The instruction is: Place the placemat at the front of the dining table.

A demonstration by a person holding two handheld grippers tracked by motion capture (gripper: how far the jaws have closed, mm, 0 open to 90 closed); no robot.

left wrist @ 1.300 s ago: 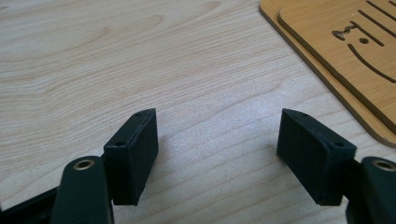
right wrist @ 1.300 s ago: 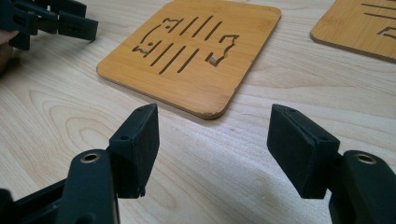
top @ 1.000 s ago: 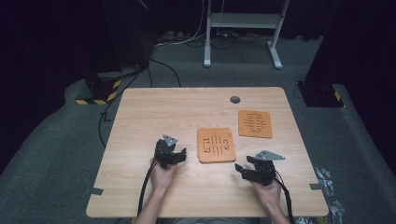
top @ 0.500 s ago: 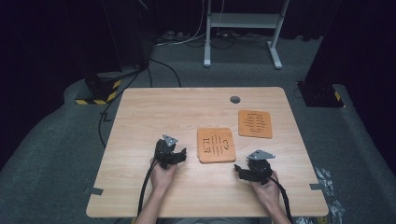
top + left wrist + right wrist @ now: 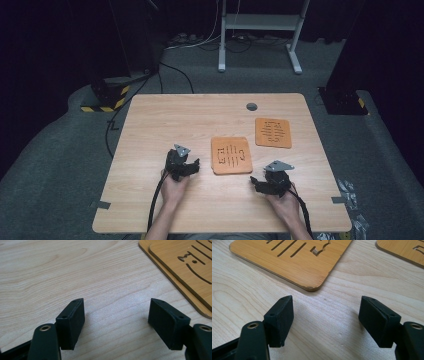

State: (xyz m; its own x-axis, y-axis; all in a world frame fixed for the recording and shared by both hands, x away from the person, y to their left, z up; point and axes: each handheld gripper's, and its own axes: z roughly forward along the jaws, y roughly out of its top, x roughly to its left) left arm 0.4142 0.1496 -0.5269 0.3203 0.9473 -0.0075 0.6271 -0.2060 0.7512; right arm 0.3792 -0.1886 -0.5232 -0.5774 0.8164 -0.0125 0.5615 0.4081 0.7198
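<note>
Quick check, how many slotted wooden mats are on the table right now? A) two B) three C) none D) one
A: two wooden mats lie flat on the table, the near mat between the two tools and the far mat apart from it, toward the right rear.

Two coasters [image 5: 231,155] [image 5: 273,132]: orange-brown wood, dark slot cutouts. Table [image 5: 165,120]: pale wood grain. Grippers [image 5: 192,165] [image 5: 256,183]: black. Floor [image 5: 60,150]: grey.
</note>
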